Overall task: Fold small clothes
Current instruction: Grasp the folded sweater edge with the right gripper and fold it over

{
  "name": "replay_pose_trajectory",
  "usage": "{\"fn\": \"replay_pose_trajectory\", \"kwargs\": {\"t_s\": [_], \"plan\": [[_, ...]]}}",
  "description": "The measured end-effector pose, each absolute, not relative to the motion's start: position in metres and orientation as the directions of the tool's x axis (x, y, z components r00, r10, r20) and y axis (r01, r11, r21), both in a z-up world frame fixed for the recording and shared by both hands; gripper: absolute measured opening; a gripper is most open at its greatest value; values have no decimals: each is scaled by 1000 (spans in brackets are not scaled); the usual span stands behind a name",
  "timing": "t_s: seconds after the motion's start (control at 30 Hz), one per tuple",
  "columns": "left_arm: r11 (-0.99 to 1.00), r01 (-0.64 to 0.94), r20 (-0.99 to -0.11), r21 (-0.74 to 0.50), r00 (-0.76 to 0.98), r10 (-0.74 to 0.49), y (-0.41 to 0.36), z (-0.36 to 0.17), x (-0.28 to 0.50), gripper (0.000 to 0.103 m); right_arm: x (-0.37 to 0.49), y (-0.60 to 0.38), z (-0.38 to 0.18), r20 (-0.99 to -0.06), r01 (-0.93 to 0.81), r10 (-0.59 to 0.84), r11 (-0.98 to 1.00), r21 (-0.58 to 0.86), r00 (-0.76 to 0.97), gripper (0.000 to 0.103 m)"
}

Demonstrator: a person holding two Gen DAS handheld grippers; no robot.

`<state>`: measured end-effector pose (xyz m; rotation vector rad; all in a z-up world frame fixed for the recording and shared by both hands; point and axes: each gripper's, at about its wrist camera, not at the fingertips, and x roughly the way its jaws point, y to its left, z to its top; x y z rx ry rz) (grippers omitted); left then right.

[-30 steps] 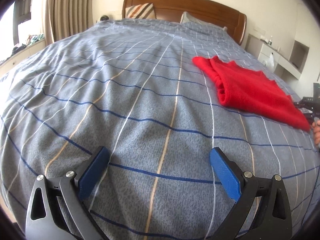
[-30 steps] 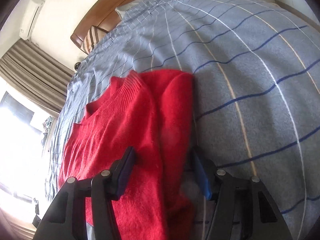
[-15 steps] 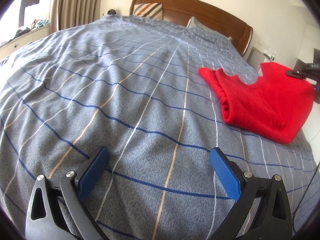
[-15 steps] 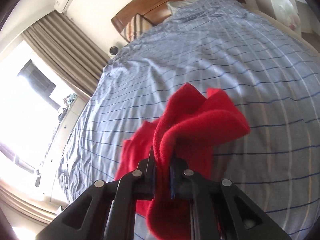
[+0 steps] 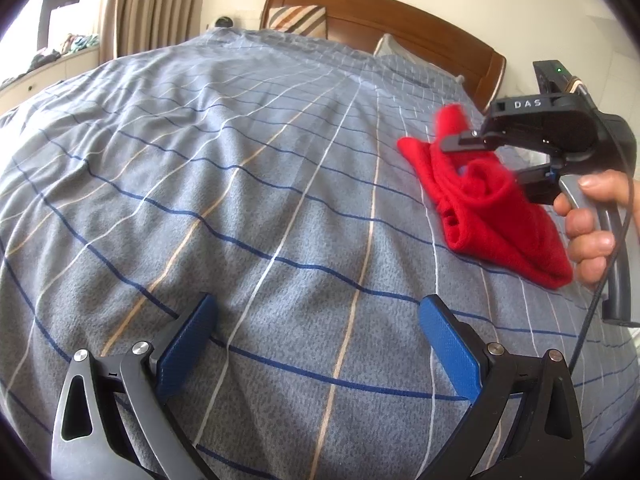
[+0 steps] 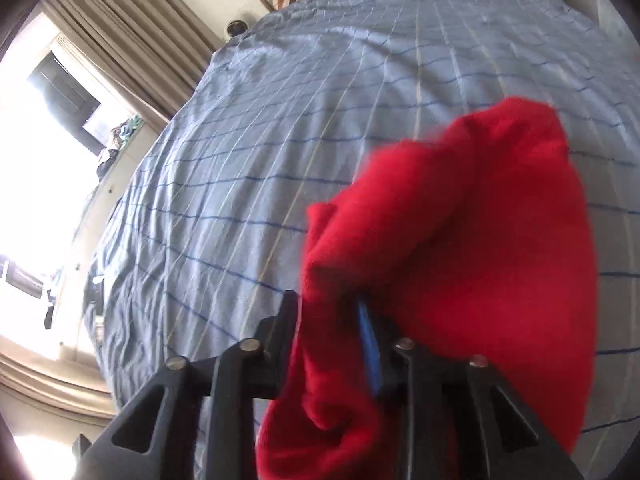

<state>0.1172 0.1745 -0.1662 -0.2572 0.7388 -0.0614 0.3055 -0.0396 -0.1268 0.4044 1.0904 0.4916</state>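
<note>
Change since a moment ago: the right gripper [image 5: 496, 156] is now spreading its fingers around the red sweater [image 5: 492, 216], where half a second back it was pinching a raised fold tight; the lifted cloth is dropping back over the part lying on the bed [image 5: 240, 184], and the gripper is sitting lower and nearer the left camera.
Left gripper [image 5: 316, 344]: hanging low over the bedspread, well left of the sweater, its two blue pads [image 5: 188, 344] standing wide apart with nothing between them.
Bed: lying under a grey spread crossed by blue, white and tan lines; the sweater is the landmark for all that follows.
Sweater: resting on the bed's right side, partly folded, one end bunching up between the right gripper's fingers, the other end lying flat toward the near edge.
Right gripper: reaching over the sweater from the right, fingers parted with red cloth draping between and over them; in its own view the cloth [image 6: 460, 260] is covering most of one blue pad [image 6: 368, 344]. Whether it is gripping any cloth I cannot tell.
Right hand [image 5: 592, 224]: wrapping the gripper's handle, just right of the sweater.
Headboard [image 5: 400, 28]: standing beyond the sweater, a striped pillow [image 5: 298, 20] leaning on it.
Curtain [image 5: 152, 4]: hanging far left of the sweater.
</note>
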Motion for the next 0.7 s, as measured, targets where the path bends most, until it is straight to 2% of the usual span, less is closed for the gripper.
{"fn": "replay_pose_trajectory", "kwargs": {"t_s": [0.1, 0.2, 0.33, 0.47, 0.6, 0.7], "plan": [[965, -38, -657, -260, 739, -148, 176, -166, 117, 101, 298, -43, -114, -629, -249, 691, 719, 649, 356, 55], [959, -41, -654, -282, 740, -160, 179, -165, 117, 101, 287, -58, -86, -581, -342, 705, 707, 620, 407, 57], [941, -48, -645, -334, 740, -191, 186, -164, 118, 101, 260, -72, -68, -674, -430, 560, 821, 375, 482, 57], [942, -49, -646, -333, 740, -190, 186, -164, 118, 101, 229, -59, -88, -734, -539, 476, 823, 179, 485, 53], [958, -41, -656, -283, 737, -162, 181, -165, 117, 101, 219, -30, -114, -725, -587, 445, 807, 70, 525, 43], [967, -32, -662, -253, 734, -149, 177, -167, 114, 101, 223, -9, -147, -783, -573, 400, 817, 68, 477, 39]]}}
